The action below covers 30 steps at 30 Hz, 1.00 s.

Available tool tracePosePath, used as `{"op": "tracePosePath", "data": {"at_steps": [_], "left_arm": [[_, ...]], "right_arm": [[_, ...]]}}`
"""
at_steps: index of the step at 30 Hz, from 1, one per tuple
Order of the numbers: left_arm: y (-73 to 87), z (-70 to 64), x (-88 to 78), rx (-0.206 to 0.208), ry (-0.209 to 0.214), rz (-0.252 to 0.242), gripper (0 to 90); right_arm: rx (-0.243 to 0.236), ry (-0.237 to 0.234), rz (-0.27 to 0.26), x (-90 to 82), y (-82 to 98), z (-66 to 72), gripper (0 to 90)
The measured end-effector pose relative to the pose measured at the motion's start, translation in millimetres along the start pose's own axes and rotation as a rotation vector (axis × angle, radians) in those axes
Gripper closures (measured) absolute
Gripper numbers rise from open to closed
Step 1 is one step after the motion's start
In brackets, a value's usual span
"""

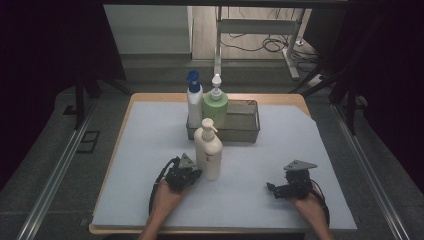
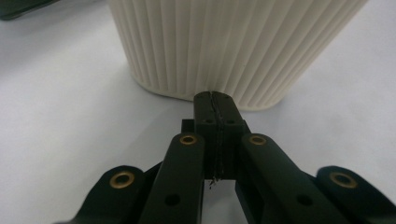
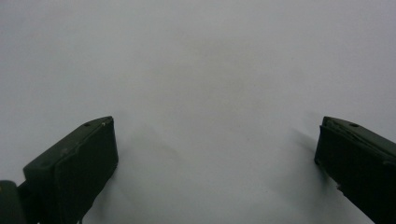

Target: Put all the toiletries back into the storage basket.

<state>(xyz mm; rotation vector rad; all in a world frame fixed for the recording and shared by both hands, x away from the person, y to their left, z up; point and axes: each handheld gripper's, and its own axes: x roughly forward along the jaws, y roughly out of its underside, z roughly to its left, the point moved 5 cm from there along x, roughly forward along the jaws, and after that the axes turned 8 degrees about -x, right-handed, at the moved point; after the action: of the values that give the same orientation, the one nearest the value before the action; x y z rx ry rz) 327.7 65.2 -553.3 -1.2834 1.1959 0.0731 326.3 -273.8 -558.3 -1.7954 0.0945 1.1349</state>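
A tall white ribbed pump bottle [image 1: 209, 150] stands upright on the pale sheet in front of the tray. My left gripper [image 1: 196, 173] sits just left of the bottle's base, jaws pressed together with nothing between them. In the left gripper view the closed tips [image 2: 215, 99] almost reach the ribbed wall of the bottle [image 2: 224, 46]. My right gripper [image 1: 271, 189] rests low over the sheet at the right, apart from the bottle. The right gripper view shows its jaws standing wide apart, with bare sheet between the fingertips [image 3: 74, 158].
A grey metal tray [image 1: 245, 125] stands behind the white bottle. It holds a white bottle with a blue cap [image 1: 194, 100] and a green pump bottle [image 1: 215, 104] at its left end. The pale sheet [image 1: 150, 150] covers a wooden table [image 1: 295, 98].
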Motion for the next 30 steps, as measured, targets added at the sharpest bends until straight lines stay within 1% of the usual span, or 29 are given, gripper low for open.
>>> {"op": "tracePosePath", "data": {"at_steps": [7,11,15,20,24,28,30], "left_arm": [[-3.5,-6.6,4.9,0.008,0.009,0.001,87.6],[-5.2,-7.8,6.8,0.017,0.015,0.003,87.5],[-4.4,-8.6,6.0,0.017,0.020,0.005,85.1],[-2.0,-7.6,2.8,0.025,-0.003,0.003,77.4],[0.3,-4.2,-1.5,0.009,-0.017,-0.008,70.1],[1.9,-2.6,-5.9,0.006,-0.028,-0.015,61.0],[3.1,-2.3,-8.2,0.006,-0.040,-0.017,56.7]], "right_arm": [[0.000,0.002,0.002,0.1,-0.1,0.0,0.0],[0.001,0.002,0.002,0.2,-0.1,0.1,0.0],[0.001,0.001,0.001,0.1,-0.1,0.0,0.0],[0.000,0.001,0.003,0.0,-0.3,-0.3,0.0],[0.000,0.000,0.004,0.0,-0.4,-0.3,0.0],[0.001,0.000,0.006,-0.1,-0.5,-0.4,0.0],[0.001,0.000,0.006,-0.1,-0.6,-0.3,0.0]]}}
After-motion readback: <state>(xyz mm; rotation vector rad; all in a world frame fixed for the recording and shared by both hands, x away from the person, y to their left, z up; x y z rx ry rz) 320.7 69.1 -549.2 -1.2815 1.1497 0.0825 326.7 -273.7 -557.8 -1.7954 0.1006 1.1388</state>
